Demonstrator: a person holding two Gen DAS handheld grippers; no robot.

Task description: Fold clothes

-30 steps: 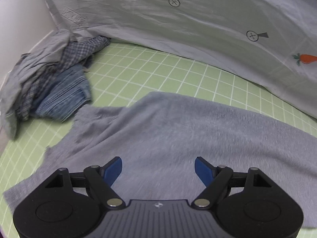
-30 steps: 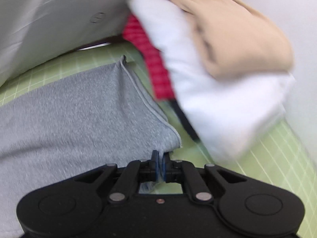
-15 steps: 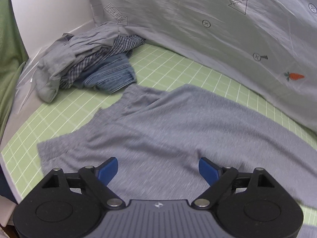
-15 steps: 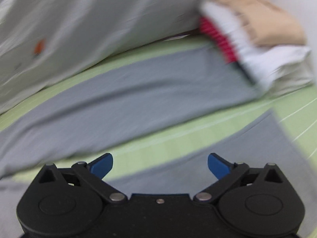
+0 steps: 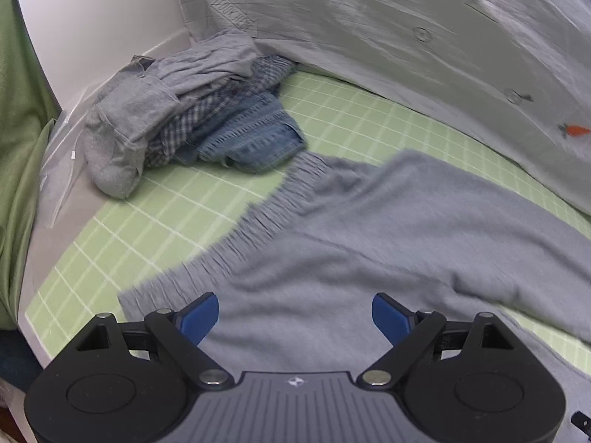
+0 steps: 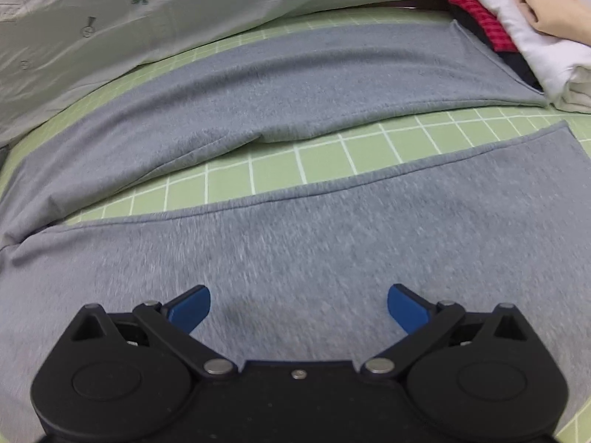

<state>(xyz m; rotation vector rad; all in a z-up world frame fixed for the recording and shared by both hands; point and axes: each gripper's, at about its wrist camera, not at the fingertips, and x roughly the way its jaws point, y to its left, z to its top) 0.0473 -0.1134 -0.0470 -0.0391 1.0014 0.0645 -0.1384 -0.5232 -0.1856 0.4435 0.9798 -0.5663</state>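
Grey sweatpants point(image 5: 388, 229) lie spread flat on the green grid mat point(image 5: 159, 214), with the gathered waistband point(image 5: 258, 221) towards the left. In the right wrist view the two legs point(image 6: 295, 85) lie apart with a strip of mat point(image 6: 332, 151) between them. My left gripper point(image 5: 295, 312) is open and empty, just above the waist end. My right gripper point(image 6: 298, 304) is open and empty, above the near leg point(image 6: 332, 236).
A heap of unfolded grey, checked and denim clothes point(image 5: 192, 110) sits at the mat's far left corner. A stack of folded clothes point(image 6: 517, 26), white, red and beige, stands at the far right by the leg ends. A grey printed sheet point(image 5: 406, 37) hangs behind.
My right gripper let go of the pant leg hem, opened, and pulled back over the near leg. My left gripper stayed open and drew back towards the waistband.
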